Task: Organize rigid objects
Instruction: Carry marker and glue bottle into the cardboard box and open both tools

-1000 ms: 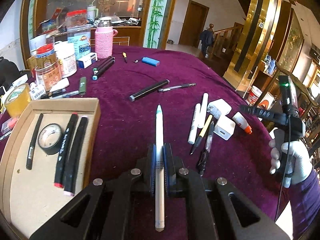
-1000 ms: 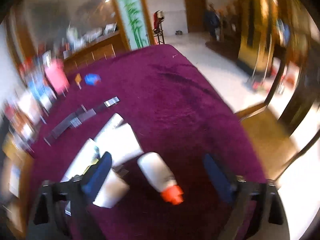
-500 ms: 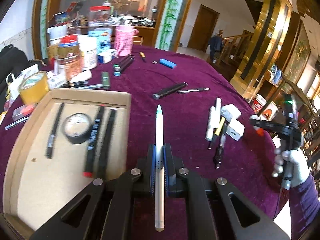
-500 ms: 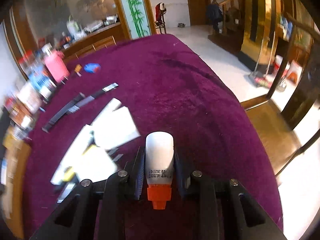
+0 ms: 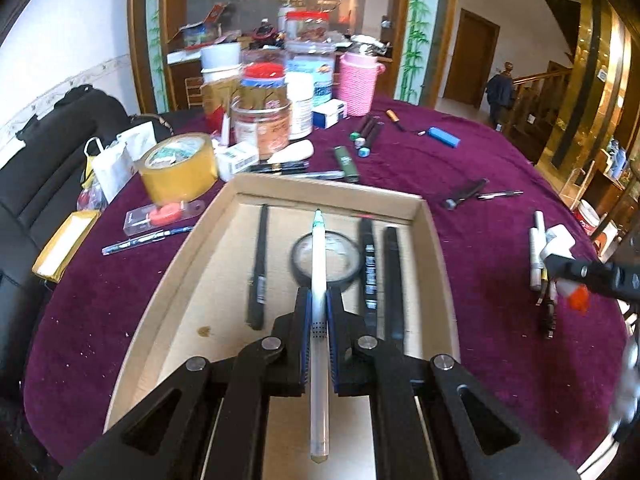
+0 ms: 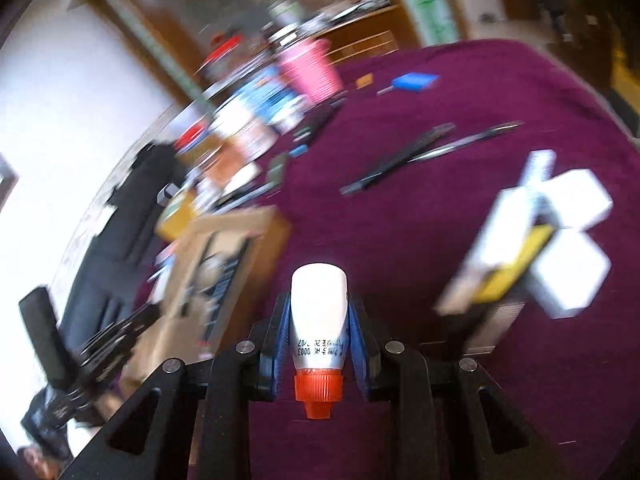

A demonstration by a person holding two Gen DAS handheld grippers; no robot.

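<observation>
- Pen (image 5: 319, 264), white and slim, sits clamped between the closed jaws of the left gripper (image 5: 319, 312), its tip pointing away and hanging over the cardboard tray (image 5: 436, 248).
- Tray contents: a black pen (image 5: 258, 268) on the left, a roll of black tape (image 5: 326, 256) in the middle below the held pen, and two black markers (image 5: 380, 272) side by side on the right.
- Tray rests on the purple cloth of the surface (image 5: 492, 360), with a roll of brown tape (image 5: 178, 164) and a cluster of jars (image 5: 276, 108) beyond its far left corner.
- Bottle (image 6: 319, 320), small and white with an orange cap toward the camera, is gripped between the narrow jaws of the right gripper (image 6: 319, 320); these jaws have just closed onto it.
- Right view is blurred; the tray (image 6: 224, 248) lies to the left of the bottle, and white chargers (image 6: 568, 240) with pens lie on the surface to its right.
- Seen from the left view, the right gripper (image 5: 576, 280) with the bottle (image 5: 576, 296) hangs at the right edge, above loose pens (image 5: 538, 256).
</observation>
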